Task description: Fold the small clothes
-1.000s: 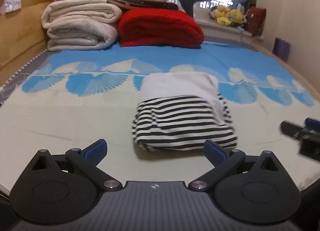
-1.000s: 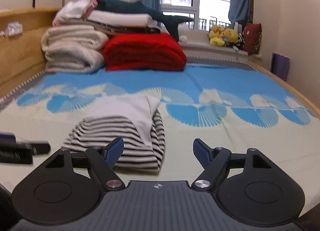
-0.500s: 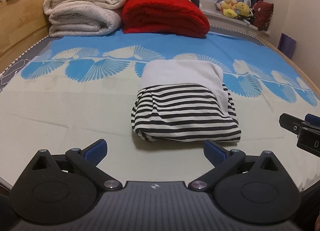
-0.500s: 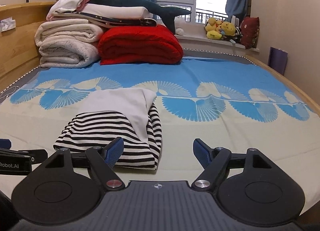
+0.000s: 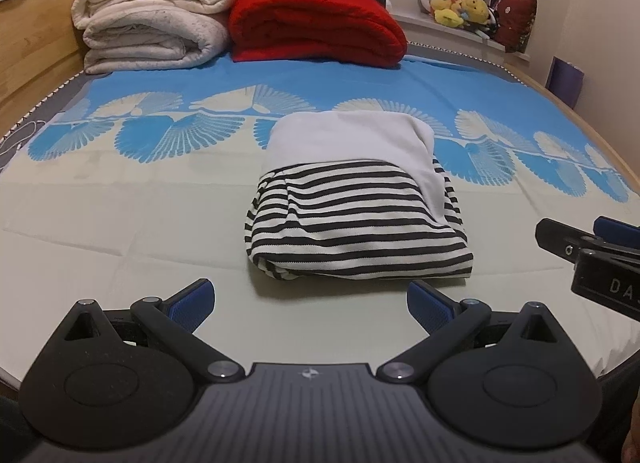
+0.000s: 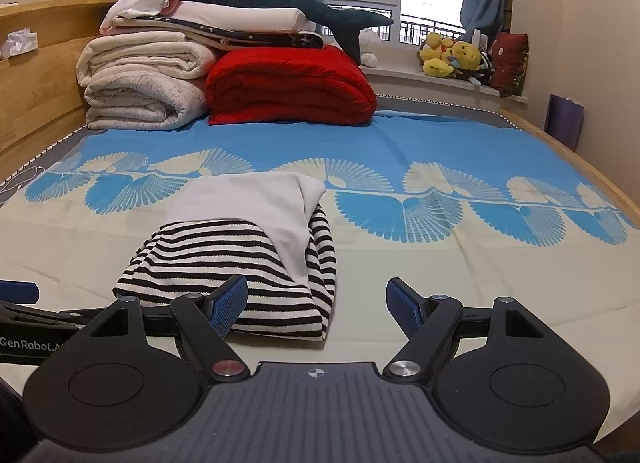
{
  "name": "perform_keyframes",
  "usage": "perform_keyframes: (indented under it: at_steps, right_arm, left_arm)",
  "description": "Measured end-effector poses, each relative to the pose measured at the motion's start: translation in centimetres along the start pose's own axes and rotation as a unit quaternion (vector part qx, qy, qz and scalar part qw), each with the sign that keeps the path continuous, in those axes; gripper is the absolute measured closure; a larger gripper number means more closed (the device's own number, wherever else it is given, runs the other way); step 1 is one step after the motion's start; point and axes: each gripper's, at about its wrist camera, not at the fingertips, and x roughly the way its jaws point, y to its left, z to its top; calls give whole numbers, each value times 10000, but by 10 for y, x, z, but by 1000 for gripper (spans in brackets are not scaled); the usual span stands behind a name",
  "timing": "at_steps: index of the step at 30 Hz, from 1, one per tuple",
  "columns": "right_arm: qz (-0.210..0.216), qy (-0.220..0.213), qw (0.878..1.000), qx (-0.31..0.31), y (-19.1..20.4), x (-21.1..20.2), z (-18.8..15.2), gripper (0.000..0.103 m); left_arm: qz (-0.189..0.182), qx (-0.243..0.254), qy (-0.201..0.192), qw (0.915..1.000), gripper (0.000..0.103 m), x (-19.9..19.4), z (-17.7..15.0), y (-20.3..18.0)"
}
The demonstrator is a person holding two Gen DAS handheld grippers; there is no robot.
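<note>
A small folded garment [image 5: 356, 223], black-and-white striped with a plain white part on its far half, lies flat on the bed sheet [image 5: 120, 223]. My left gripper [image 5: 310, 301] hovers just short of its near edge, open and holding nothing. In the right wrist view the same garment [image 6: 240, 259] lies ahead and to the left. My right gripper [image 6: 316, 303] is open too, its left fingertip in front of the garment's near right corner. The right gripper [image 5: 592, 251] shows at the right edge of the left wrist view, and the left gripper [image 6: 24, 319] at the left edge of the right wrist view.
At the head of the bed stand stacked cream blankets [image 6: 140, 83], a folded red blanket [image 6: 292, 91] and a plush shark [image 6: 288, 3]. A wooden headboard [image 6: 36, 75] runs along the left. Plush toys [image 6: 452, 55] sit on the window sill.
Both grippers have drawn back a little and tipped, so the garment sits lower and nearer in both views. The garment itself stays put, and both grippers stay open.
</note>
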Motion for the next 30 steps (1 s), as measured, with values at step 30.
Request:
perform_keyframes:
  at_steps: [30]
  right_arm:
    - [-25, 20, 10000, -39, 2, 2, -1, 25]
  left_arm:
    - [-116, 138, -41, 9998, 1, 1, -1, -5]
